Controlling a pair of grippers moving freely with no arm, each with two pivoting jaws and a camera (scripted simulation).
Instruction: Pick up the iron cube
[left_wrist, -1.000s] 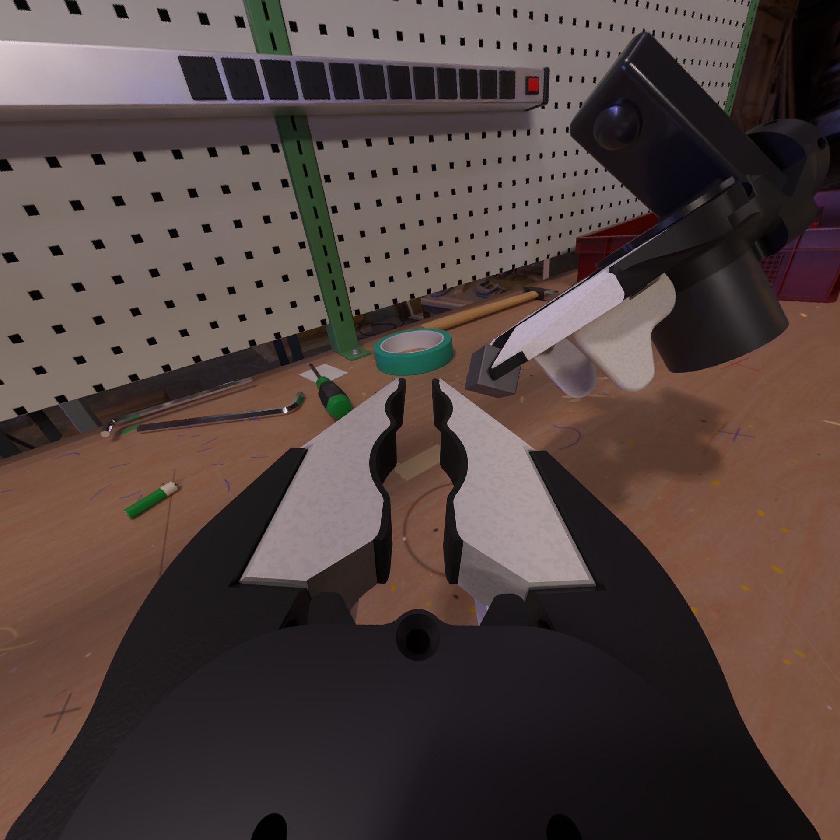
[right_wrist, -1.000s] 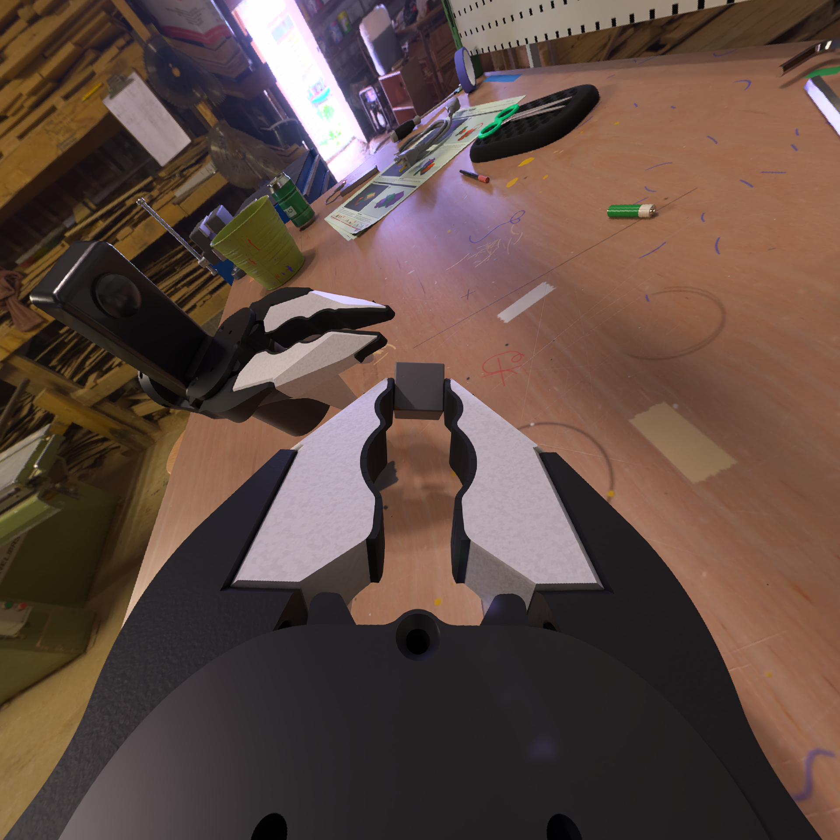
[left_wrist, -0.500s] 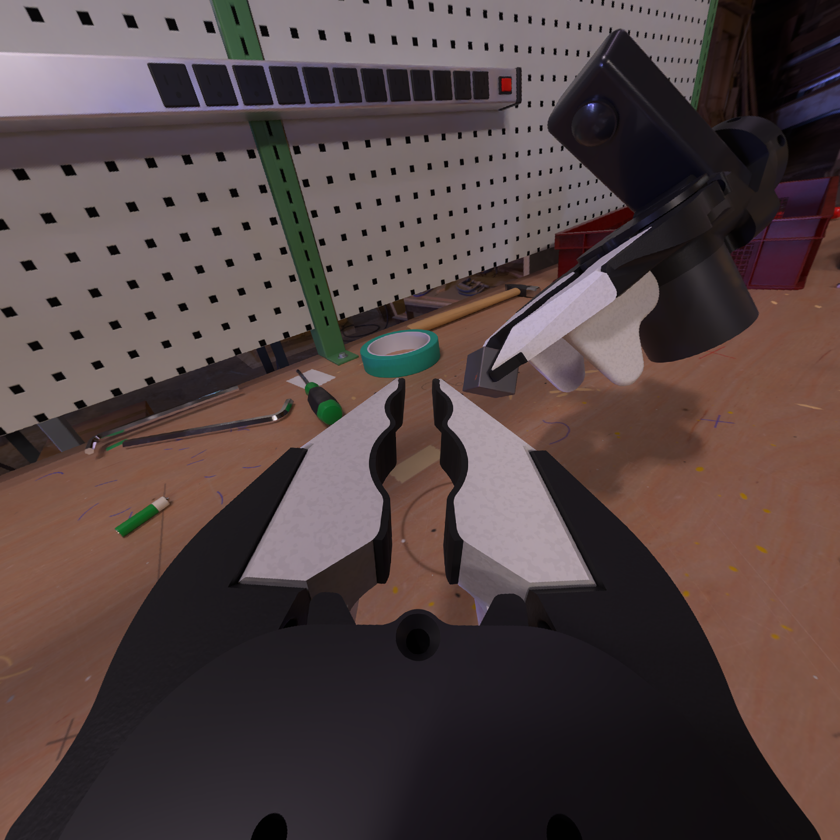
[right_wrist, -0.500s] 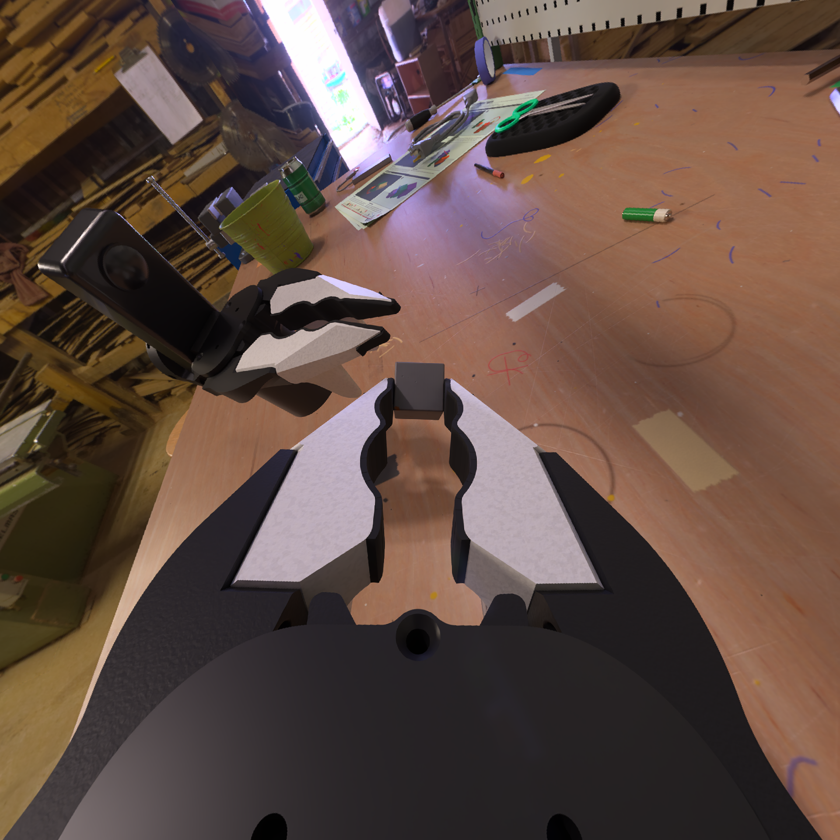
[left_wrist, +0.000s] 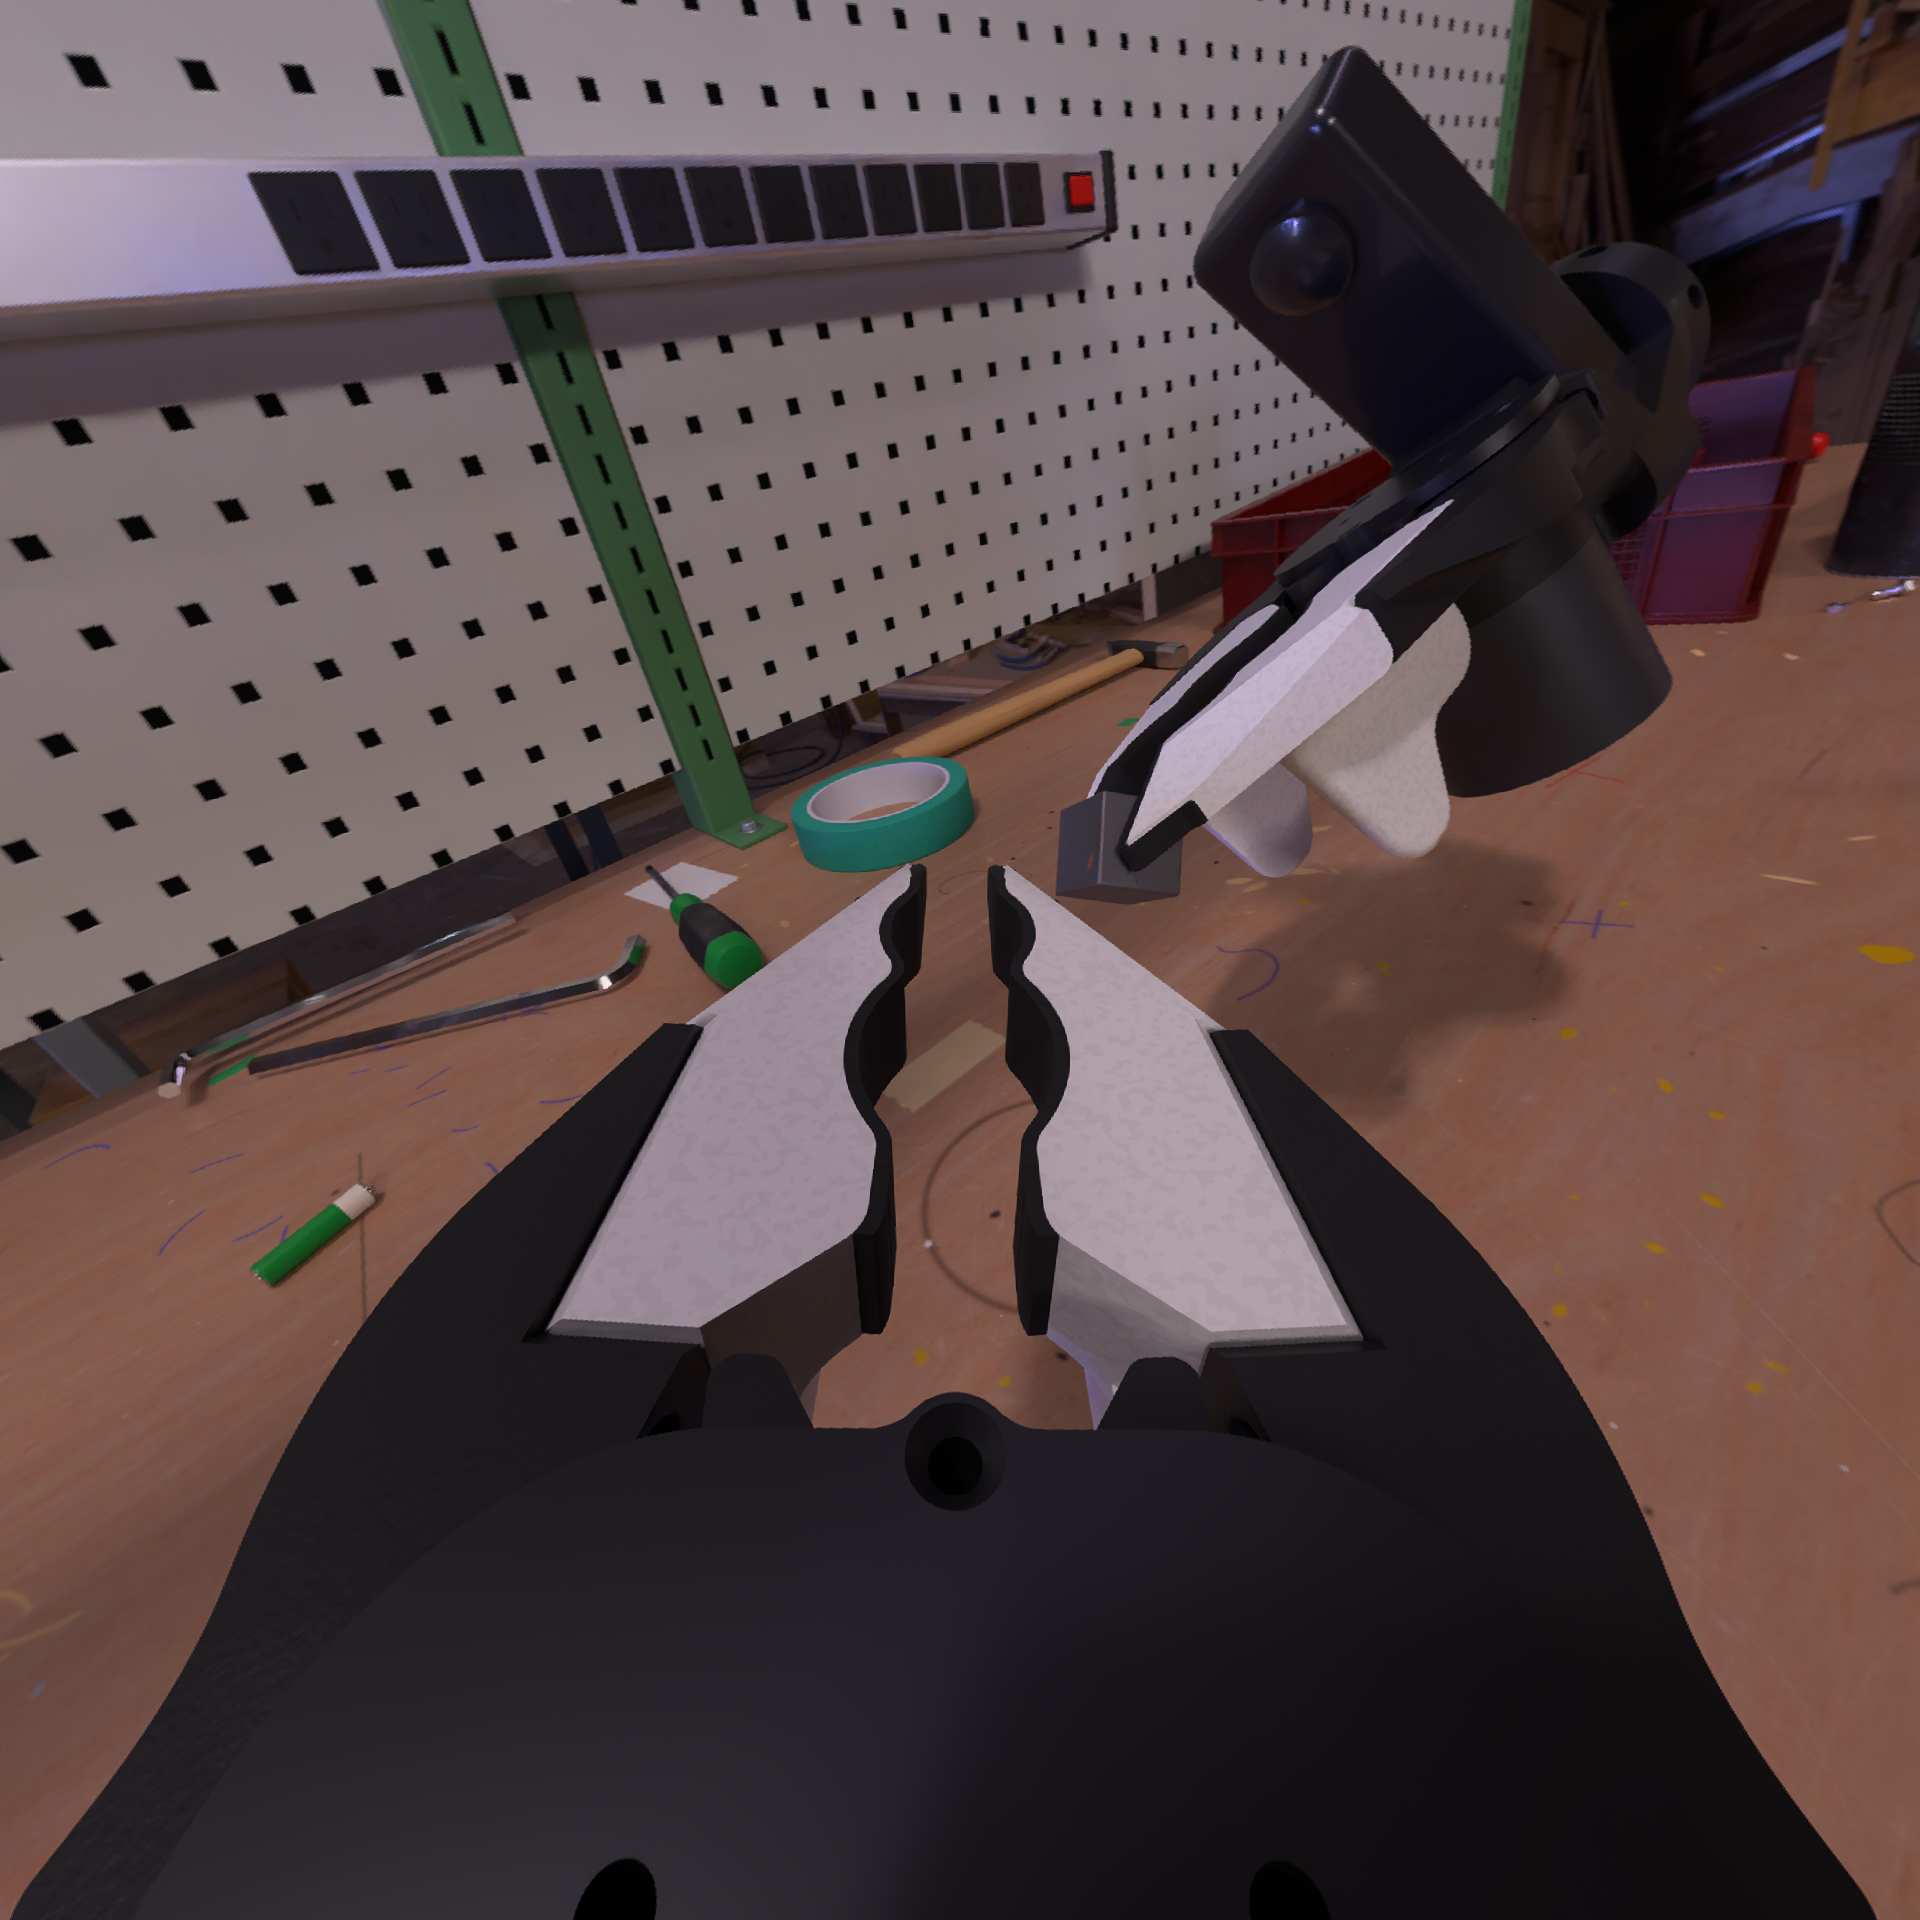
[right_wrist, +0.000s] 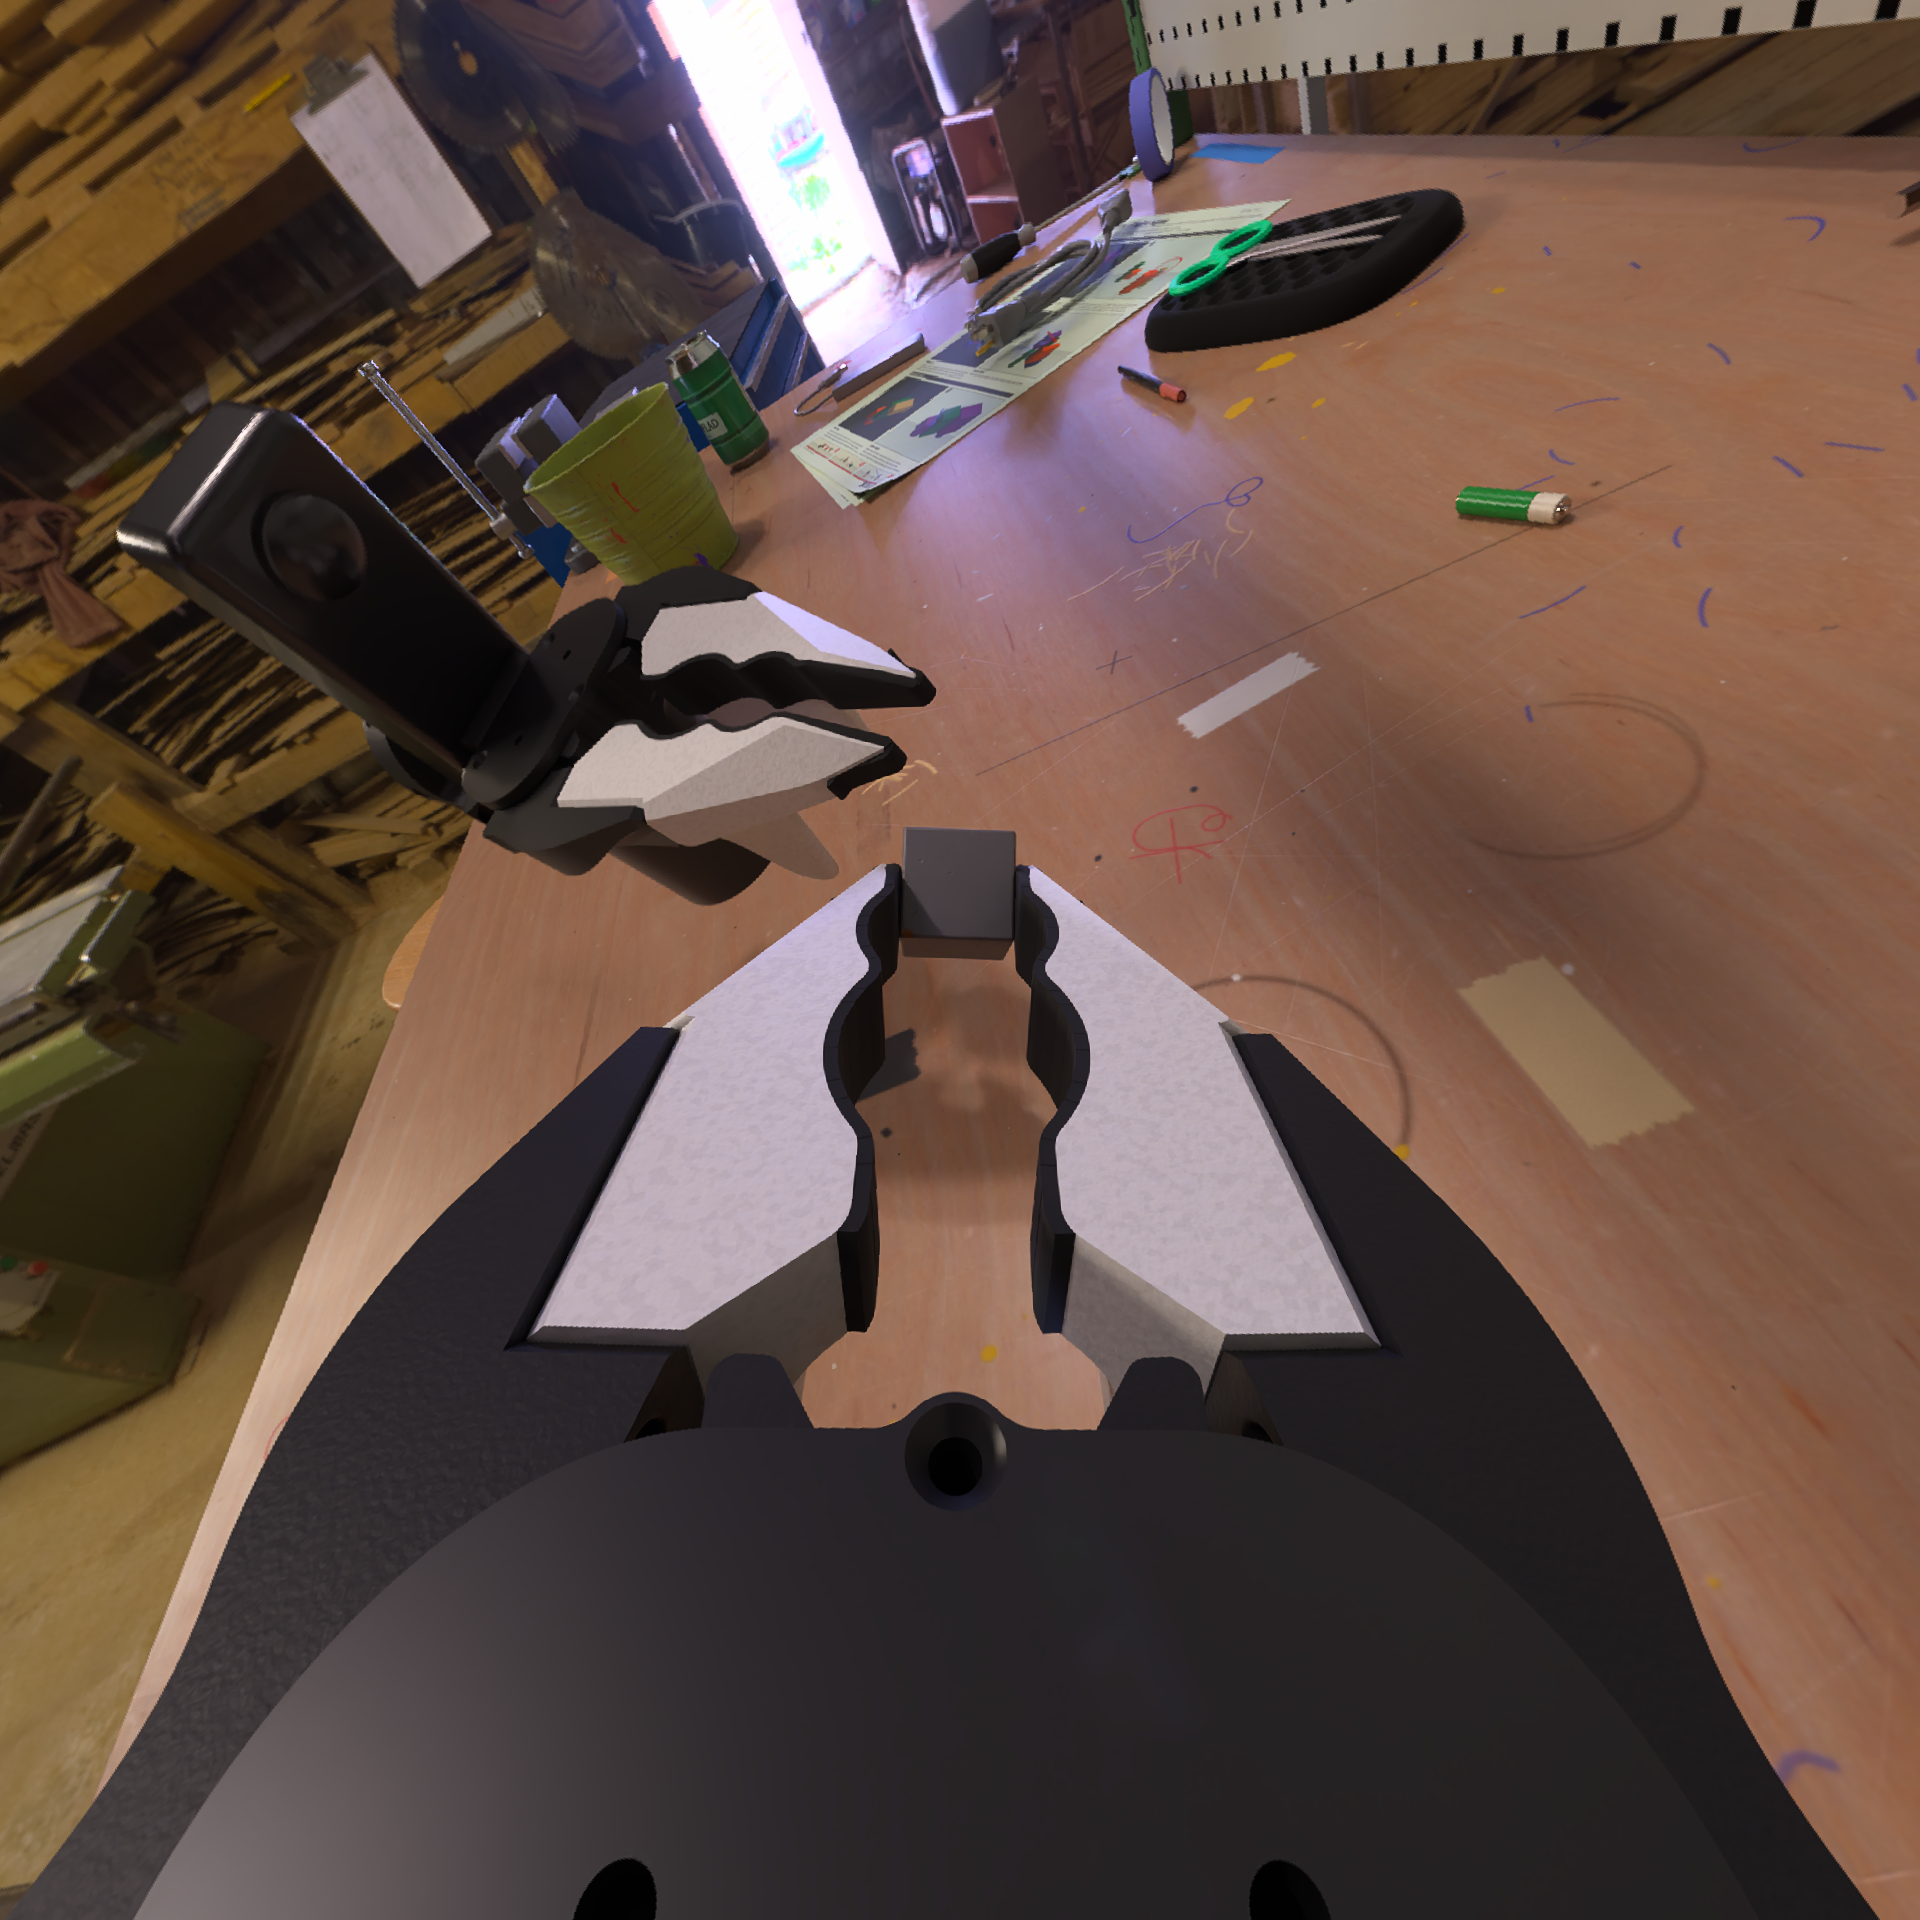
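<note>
The iron cube is a small dark grey block. My right gripper is shut on it at the fingertips and holds it a little above the wooden table, with its shadow on the wood below. In the left wrist view the cube shows at the tips of the right gripper, just right of and beyond my left gripper. The left gripper is empty, its jaws a narrow gap apart. It also shows in the right wrist view, left of the cube.
A green tape roll, a screwdriver, a hammer and a red crate lie along the pegboard wall. A green lighter, a green cup and a black mat lie farther off. The table's edge is near left.
The right gripper keeps hold of the cube. Both views have drifted slightly; the left gripper has turned a little to the right. Neither gripper's opening has changed.
</note>
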